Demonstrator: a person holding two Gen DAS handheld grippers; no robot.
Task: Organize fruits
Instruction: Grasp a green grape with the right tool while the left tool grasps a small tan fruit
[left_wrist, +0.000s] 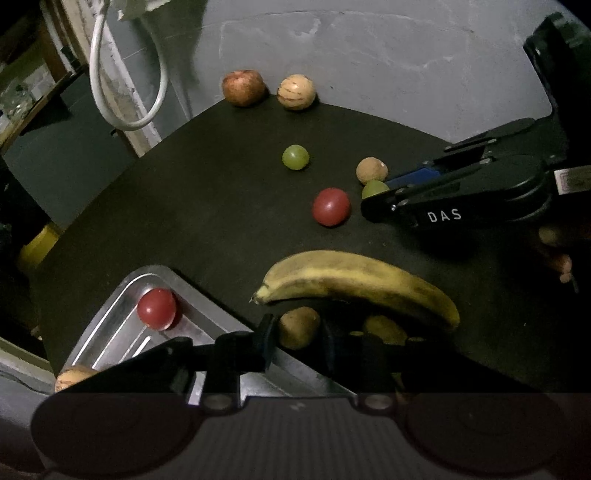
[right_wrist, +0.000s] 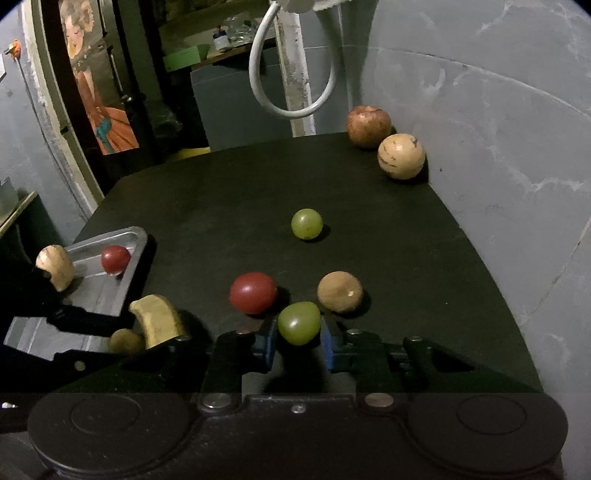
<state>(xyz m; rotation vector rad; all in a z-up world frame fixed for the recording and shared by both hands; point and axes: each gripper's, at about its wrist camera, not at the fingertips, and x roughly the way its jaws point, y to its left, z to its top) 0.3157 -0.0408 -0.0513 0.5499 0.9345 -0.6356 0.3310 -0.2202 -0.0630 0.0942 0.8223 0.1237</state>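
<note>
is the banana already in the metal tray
No, the banana lies on the dark tabletop beside the metal tray, which holds a red fruit.

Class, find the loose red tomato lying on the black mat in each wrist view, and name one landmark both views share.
Left wrist view: red tomato right of centre, beyond the banana.
Right wrist view: red tomato lower centre, left of the held green grape.
Shared landmark: the metal tray.

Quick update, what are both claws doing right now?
Right gripper shut on green grape. Left gripper shut on small brown fruit. Banana lies close ahead.
</note>
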